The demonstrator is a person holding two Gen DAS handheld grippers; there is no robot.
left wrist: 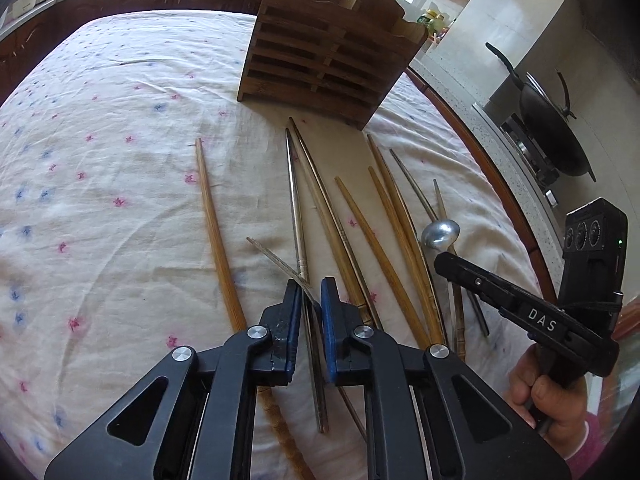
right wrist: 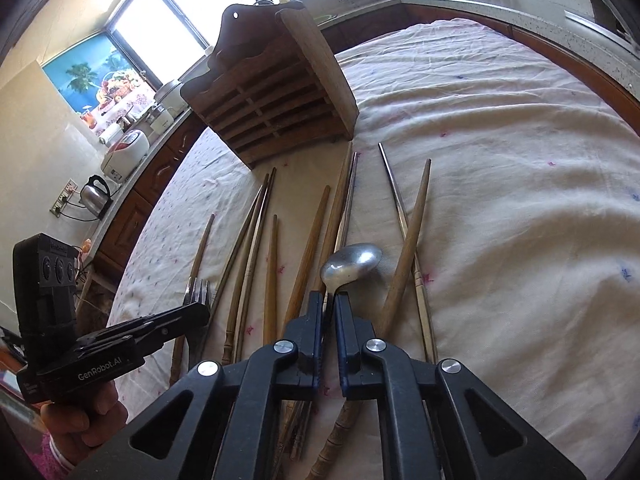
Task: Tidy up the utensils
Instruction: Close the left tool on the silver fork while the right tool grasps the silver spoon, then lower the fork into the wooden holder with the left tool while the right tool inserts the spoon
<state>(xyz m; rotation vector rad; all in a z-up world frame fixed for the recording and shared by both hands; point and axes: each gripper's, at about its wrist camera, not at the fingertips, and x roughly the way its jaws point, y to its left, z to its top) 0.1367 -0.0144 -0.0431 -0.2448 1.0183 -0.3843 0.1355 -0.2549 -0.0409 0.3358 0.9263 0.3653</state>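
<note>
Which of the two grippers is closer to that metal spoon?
Right. The right gripper is clamped on the metal spoon just below its bowl. The left gripper is off to the side, closed on the fork.

Left wrist view: looks forward and steeply down along the left gripper, close over the table; wooden rack at far end, right gripper visible lower right.

Right wrist view: same downward tilt, close in, from the right side; left gripper lower left.

Shared: rack, scattered chopsticks, cloth-covered table.
</note>
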